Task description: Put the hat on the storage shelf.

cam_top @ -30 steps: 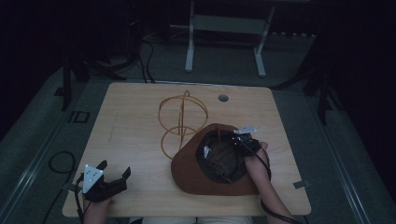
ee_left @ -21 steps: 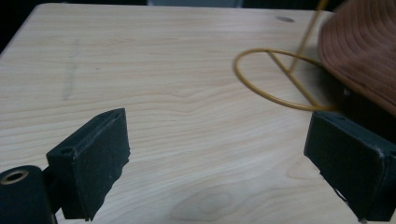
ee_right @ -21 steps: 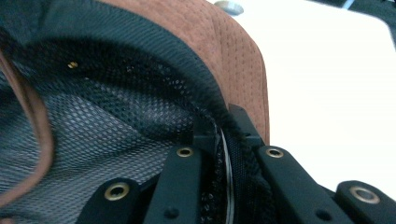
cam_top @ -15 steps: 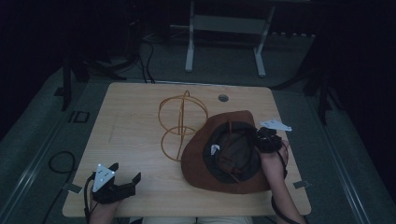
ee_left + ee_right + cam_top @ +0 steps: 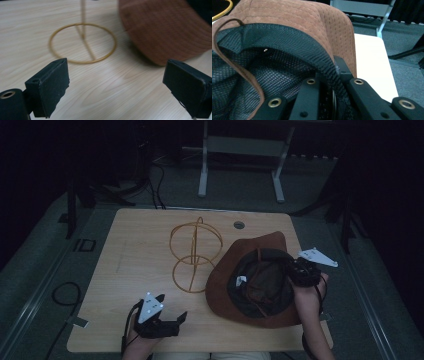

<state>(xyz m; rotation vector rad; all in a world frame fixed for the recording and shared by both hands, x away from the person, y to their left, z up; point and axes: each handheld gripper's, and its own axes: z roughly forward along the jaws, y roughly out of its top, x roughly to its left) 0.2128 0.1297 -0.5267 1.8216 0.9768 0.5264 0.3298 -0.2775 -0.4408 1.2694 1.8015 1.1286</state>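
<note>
A brown suede hat (image 5: 235,270) with a black mesh lining (image 5: 262,287) hangs upside down over the table's right half, tilted. My right gripper (image 5: 292,270) is shut on the hat's sweatband at its right side; in the right gripper view the jaws clamp the mesh band of the hat (image 5: 312,15). A gold wire hat stand (image 5: 195,252) with a ring base (image 5: 82,42) stands mid-table, just left of the hat (image 5: 165,27). My left gripper (image 5: 175,322) is open near the front edge, empty, pointing toward the stand; its fingers (image 5: 48,85) are far apart.
The wooden table (image 5: 135,235) has a round cable hole (image 5: 239,225) at the back. A white metal frame (image 5: 240,150) stands on the grey floor behind it. Cables (image 5: 62,295) lie on the floor at the left.
My right gripper has lifted the hat and tipped it up toward the right. My left gripper has moved right along the front edge, toward the stand.
</note>
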